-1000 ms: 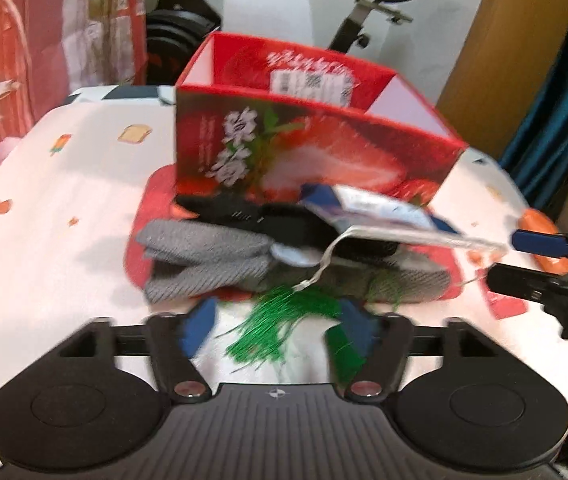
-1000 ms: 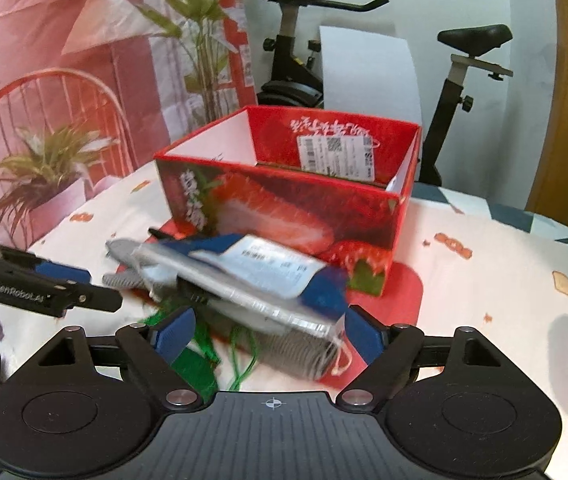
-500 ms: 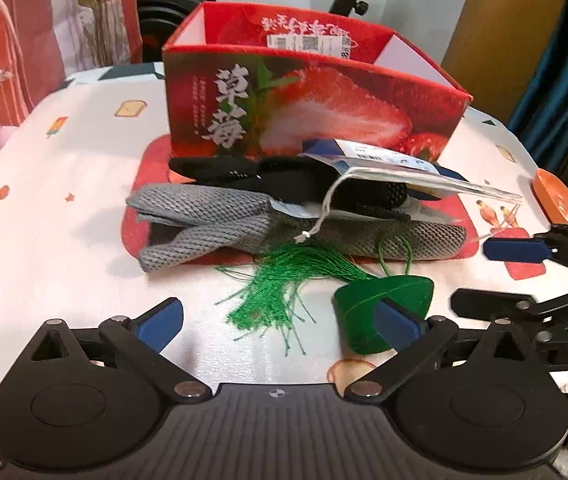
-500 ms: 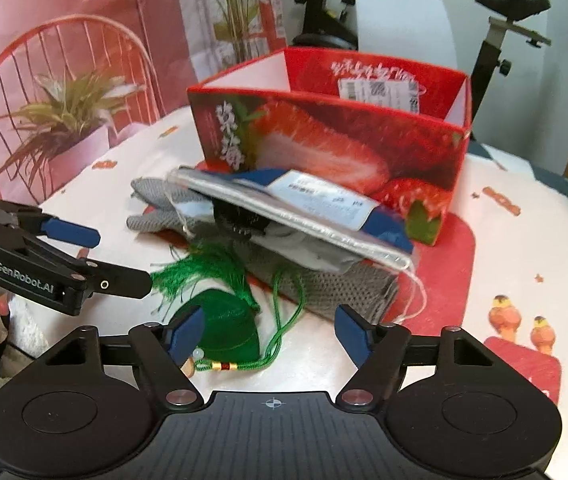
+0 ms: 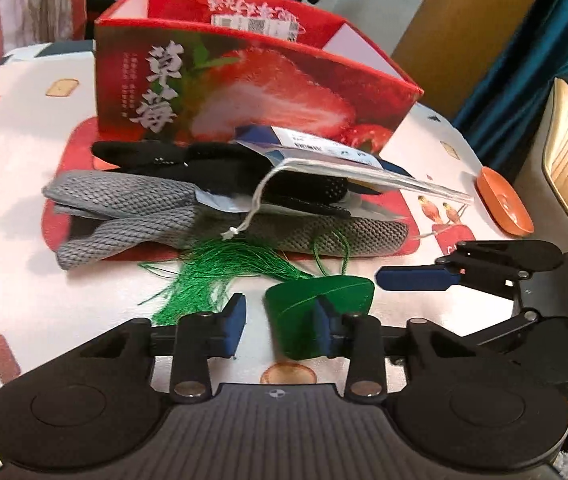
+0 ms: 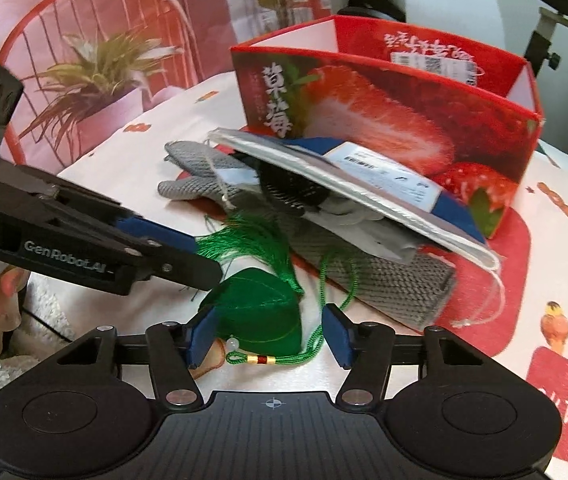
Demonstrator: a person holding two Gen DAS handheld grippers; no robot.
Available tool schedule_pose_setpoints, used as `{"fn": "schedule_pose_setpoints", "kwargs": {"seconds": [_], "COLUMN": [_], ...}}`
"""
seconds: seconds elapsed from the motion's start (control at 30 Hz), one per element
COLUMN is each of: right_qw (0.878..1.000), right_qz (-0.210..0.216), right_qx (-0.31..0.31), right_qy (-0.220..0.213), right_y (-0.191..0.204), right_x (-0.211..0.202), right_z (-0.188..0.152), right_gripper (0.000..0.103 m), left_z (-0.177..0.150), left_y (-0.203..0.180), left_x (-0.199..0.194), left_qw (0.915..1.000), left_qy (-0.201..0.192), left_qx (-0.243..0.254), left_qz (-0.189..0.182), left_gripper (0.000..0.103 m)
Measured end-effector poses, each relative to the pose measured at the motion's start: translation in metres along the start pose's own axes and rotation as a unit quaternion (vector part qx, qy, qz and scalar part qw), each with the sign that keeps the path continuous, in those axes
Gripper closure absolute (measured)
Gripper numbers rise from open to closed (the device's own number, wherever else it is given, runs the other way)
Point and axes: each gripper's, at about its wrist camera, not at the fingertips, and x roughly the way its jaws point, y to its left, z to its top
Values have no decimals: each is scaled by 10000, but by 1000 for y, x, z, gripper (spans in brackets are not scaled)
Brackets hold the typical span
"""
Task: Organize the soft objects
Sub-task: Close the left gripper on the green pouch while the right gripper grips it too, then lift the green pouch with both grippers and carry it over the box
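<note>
1. On the worktop [image 5: 24,288] in front of the strawberry box [image 5: 244,92], the green sachet [image 6: 258,312] lies between both my grippers, its tassel [image 5: 220,268] fanned toward the grey mesh gloves [image 5: 132,216].
2. My left gripper [image 5: 280,320] is closing, half-narrow, with only the sachet's left edge by its right pad; it could pinch empty air or nudge the sachet away.
3. My right gripper [image 6: 266,336] is closing too, the sachet between its pads, not yet pressed. Its cord loop [image 6: 324,320] lies by the right pad and could snag.
4. Both grippers crowd one small thing, so the fingers may collide.
5. Lifting could drag the tassel under the gloves and the carded packet [image 6: 364,188].
</note>
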Motion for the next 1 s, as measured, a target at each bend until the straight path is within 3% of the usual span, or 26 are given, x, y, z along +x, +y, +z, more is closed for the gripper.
{"fn": "schedule_pose_setpoints", "kwargs": {"seconds": [0.3, 0.47, 0.7, 0.87, 1.0], "right_qw": [9996, 9994, 9994, 9996, 9998], "right_qz": [102, 100, 157, 88, 168], "right_qx": [-17, -16, 33, 5, -80], "right_qy": [273, 330, 304, 285, 54], "right_y": [0, 0, -2, 0, 2], "right_x": [15, 21, 22, 18, 4], "right_z": [-3, -4, -4, 0, 8], "right_gripper": [52, 54, 58, 60, 60], "left_z": [1, 0, 0, 9, 17], "left_y": [18, 35, 43, 29, 20], "left_x": [21, 31, 45, 37, 7], "left_qw": [9949, 9870, 9755, 9834, 9884], "left_qy": [299, 415, 491, 317, 36], "left_qx": [-690, -1177, -1563, -1207, -918], "left_qz": [-669, -1011, -1467, -1317, -1214], "left_gripper": [63, 55, 57, 58, 58]}}
